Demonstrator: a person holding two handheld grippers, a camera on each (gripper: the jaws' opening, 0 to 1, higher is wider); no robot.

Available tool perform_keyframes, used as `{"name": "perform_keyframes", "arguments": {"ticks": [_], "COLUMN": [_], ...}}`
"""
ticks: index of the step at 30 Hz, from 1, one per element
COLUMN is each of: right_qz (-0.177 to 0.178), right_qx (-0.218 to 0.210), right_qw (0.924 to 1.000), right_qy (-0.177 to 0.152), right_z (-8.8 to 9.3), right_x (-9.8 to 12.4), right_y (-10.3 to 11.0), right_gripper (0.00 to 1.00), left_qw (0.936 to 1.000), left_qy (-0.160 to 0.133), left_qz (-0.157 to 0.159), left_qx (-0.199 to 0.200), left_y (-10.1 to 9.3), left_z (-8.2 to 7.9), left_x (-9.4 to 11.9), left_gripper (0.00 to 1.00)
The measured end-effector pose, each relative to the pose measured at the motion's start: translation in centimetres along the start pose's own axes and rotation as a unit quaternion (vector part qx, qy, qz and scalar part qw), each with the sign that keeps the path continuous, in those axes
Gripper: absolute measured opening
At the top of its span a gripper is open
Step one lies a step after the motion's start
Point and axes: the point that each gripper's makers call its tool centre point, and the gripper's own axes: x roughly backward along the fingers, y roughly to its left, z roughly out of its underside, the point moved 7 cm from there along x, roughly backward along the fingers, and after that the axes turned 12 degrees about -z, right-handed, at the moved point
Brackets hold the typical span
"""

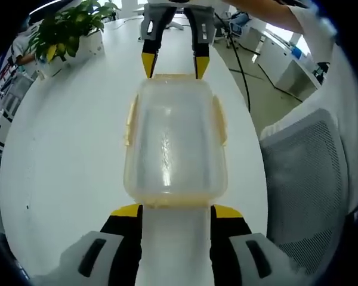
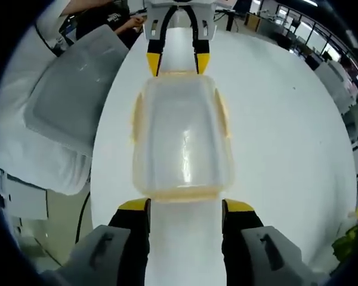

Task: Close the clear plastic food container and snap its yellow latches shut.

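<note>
A clear plastic food container (image 1: 173, 143) with its lid on lies flat on the white table (image 1: 65, 149). Yellow latches (image 1: 130, 122) run along its long sides and ends; whether they are snapped down I cannot tell. My left gripper (image 1: 177, 210) stands open, its yellow-tipped jaws just short of the container's near end. My right gripper (image 1: 175, 64) faces it from the far end, also open. In the right gripper view the container (image 2: 182, 140) lies between my right gripper (image 2: 186, 206) below and my left gripper (image 2: 178, 62) above. Nothing is held.
A potted plant (image 1: 65, 30) stands at the table's far left. A grey mesh chair (image 1: 310, 173) sits beside the table's right edge, with a black cable (image 1: 241, 65) on the floor behind it. The chair (image 2: 77, 89) and a person's white clothing (image 2: 36, 155) show left.
</note>
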Motion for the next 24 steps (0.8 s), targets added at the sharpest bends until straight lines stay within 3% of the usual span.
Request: {"name": "perform_keyframes", "arguments": {"ticks": [4, 5, 8, 12, 14, 17, 18, 19, 20, 22, 23, 24], "right_qz": [0.002, 0.002, 0.023, 0.034, 0.038, 0.044, 0.048, 0.058, 0.076, 0.088, 0.078, 0.057], "right_qx": [-0.010, -0.016, -0.067, -0.105, -0.126, -0.171, -0.197, -0.216, -0.246, -0.282, -0.312, -0.344], "right_qw": [0.9999, 0.9999, 0.9974, 0.9934, 0.9910, 0.9842, 0.9793, 0.9747, 0.9662, 0.9549, 0.9448, 0.9323], "right_qy": [0.005, 0.003, 0.010, 0.032, 0.026, 0.009, 0.005, 0.003, -0.004, -0.032, -0.065, -0.097], "right_z": [0.5, 0.7, 1.7, 3.1, 3.4, 3.6, 3.8, 4.0, 4.2, 4.3, 4.0, 3.7], "right_x": [0.0, 0.1, 0.7, 1.1, 1.4, 2.1, 2.6, 2.9, 3.4, 3.8, 3.9, 4.0], "right_y": [0.0, 0.1, -0.4, -0.6, -0.7, -0.7, -0.9, -1.1, -1.4, -1.8, -1.8, -1.6], "right_gripper": [0.45, 0.45, 0.42, 0.41, 0.41, 0.37, 0.33, 0.30, 0.28, 0.32, 0.36, 0.38], "left_qw": [0.9996, 0.9981, 0.9944, 0.9834, 0.9733, 0.9486, 0.9374, 0.9305, 0.9146, 0.8920, 0.8814, 0.8657], "left_qy": [0.013, 0.033, 0.047, 0.042, 0.045, 0.053, 0.050, 0.044, 0.041, 0.036, 0.035, 0.035], "left_qz": [0.000, -0.003, -0.009, 0.011, 0.025, 0.028, 0.035, 0.039, 0.049, 0.064, 0.069, 0.074], "left_qx": [0.024, 0.052, 0.094, 0.176, 0.224, 0.311, 0.343, 0.361, 0.399, 0.446, 0.466, 0.494], "left_y": [0.1, 0.1, 0.6, 0.5, 0.1, 0.3, 0.4, 0.4, 0.4, 0.3, 0.2, 0.2], "left_z": [0.9, 1.4, 1.9, 2.1, 2.0, 2.0, 1.9, 1.9, 1.7, 1.4, 1.3, 1.2], "left_x": [0.2, 0.4, 0.6, 1.1, 1.3, 1.4, 1.3, 1.3, 1.4, 1.5, 1.5, 1.5], "left_gripper": [0.44, 0.44, 0.44, 0.48, 0.48, 0.46, 0.46, 0.46, 0.46, 0.46, 0.46, 0.45]}}
